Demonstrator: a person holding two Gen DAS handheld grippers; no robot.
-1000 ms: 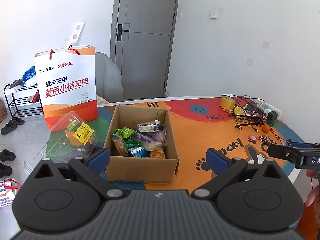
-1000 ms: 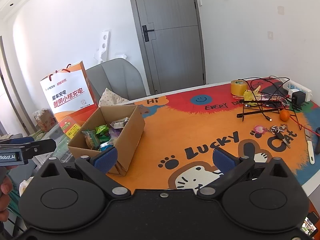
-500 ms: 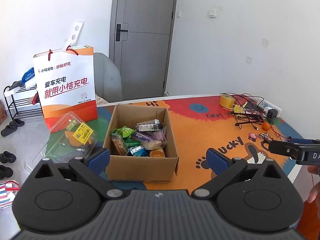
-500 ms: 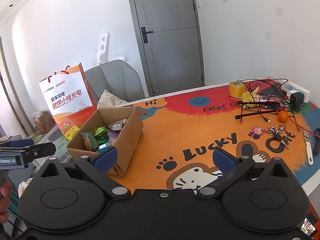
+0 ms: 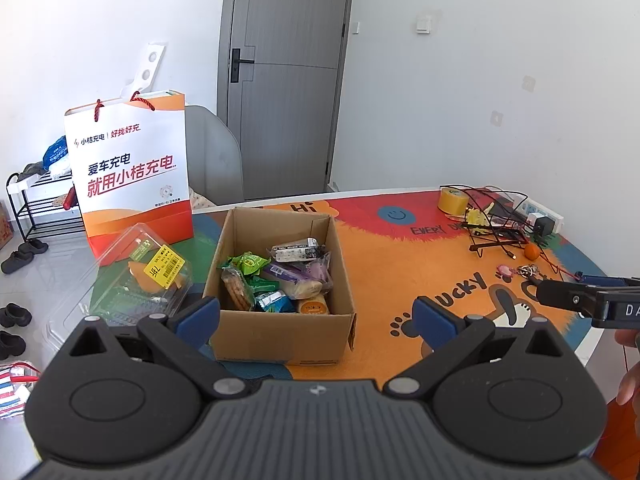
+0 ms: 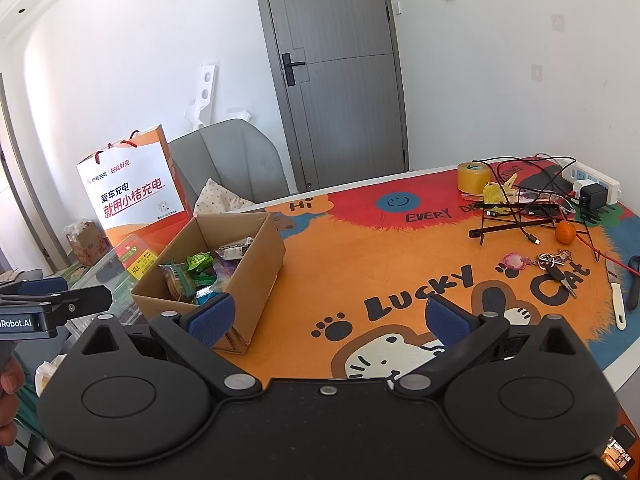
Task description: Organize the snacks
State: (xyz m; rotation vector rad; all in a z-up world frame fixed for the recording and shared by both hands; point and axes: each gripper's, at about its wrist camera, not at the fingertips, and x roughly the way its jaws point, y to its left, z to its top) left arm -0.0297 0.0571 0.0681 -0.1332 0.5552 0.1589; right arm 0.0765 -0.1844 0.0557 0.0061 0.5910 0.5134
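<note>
An open cardboard box (image 5: 280, 332) stands on the orange cartoon mat (image 5: 392, 280). It holds several wrapped snacks (image 5: 280, 276): green, purple, blue and a biscuit pack. The box also shows in the right wrist view (image 6: 256, 276). My left gripper (image 5: 316, 318) is open and empty, held above the table's near edge in front of the box. My right gripper (image 6: 328, 316) is open and empty, over the mat to the right of the box. Each gripper appears at the edge of the other's view.
A clear plastic clamshell with a yellow label (image 5: 148, 276) lies left of the box, before an orange-white paper bag (image 5: 132, 172). At the far right are a tape roll (image 5: 454, 200), a wire stand with cables (image 6: 516, 216), a small orange (image 6: 565, 232), keys (image 6: 552, 264) and a power strip (image 6: 592, 184).
Both grippers have drawn back and risen slightly, so the box and table look a little farther away. Both stay open. Nothing on the table has moved.
</note>
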